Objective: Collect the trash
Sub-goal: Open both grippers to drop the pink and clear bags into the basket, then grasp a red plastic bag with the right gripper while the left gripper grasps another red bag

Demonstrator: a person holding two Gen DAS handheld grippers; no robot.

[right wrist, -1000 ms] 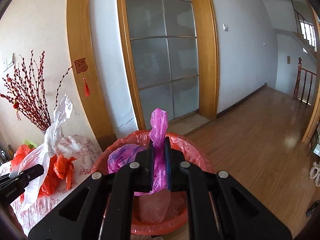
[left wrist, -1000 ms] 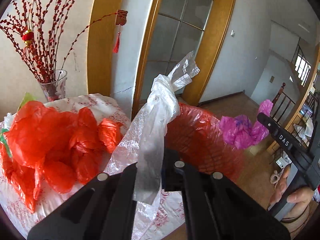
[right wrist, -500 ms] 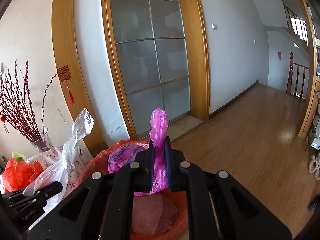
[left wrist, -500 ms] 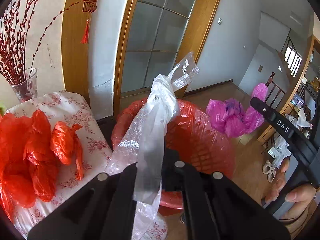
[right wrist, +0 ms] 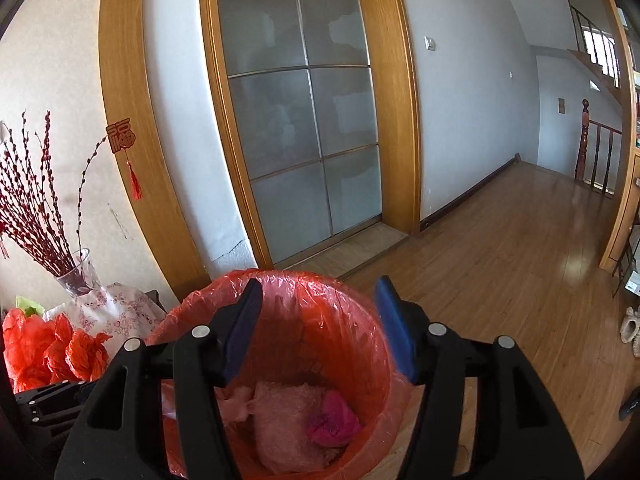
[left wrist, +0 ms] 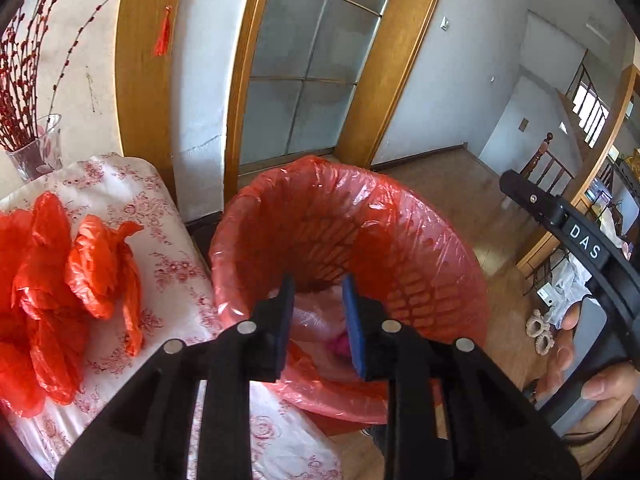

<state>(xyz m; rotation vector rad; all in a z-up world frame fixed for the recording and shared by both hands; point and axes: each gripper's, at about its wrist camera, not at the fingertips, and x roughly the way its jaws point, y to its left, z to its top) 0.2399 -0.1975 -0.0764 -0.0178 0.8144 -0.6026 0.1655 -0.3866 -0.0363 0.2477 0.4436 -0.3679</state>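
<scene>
A bin lined with a red bag (left wrist: pixel 404 256) stands beside the table; it also shows in the right wrist view (right wrist: pixel 360 320). Inside lie a clear plastic bag (right wrist: pixel 292 424) and a pink bag (right wrist: pixel 332 420). My left gripper (left wrist: pixel 318 328) is open and empty above the bin's near rim. My right gripper (right wrist: pixel 318 328) is open and empty over the bin's mouth; its body shows at the right of the left wrist view (left wrist: pixel 580 236). Crumpled red plastic bags (left wrist: pixel 60 280) lie on the table; they also show in the right wrist view (right wrist: pixel 52 352).
The table has a white floral cloth (left wrist: pixel 160 248) to the left of the bin. A glass vase of red twigs (left wrist: pixel 36 152) stands at its back. A glass door (right wrist: pixel 300 120) and wooden floor (right wrist: pixel 500 260) lie behind. Slippers (left wrist: pixel 538 330) lie on the floor.
Both grippers have opened. The clear bag left my left gripper and the pink bag left my right gripper; both now lie in the bin.
</scene>
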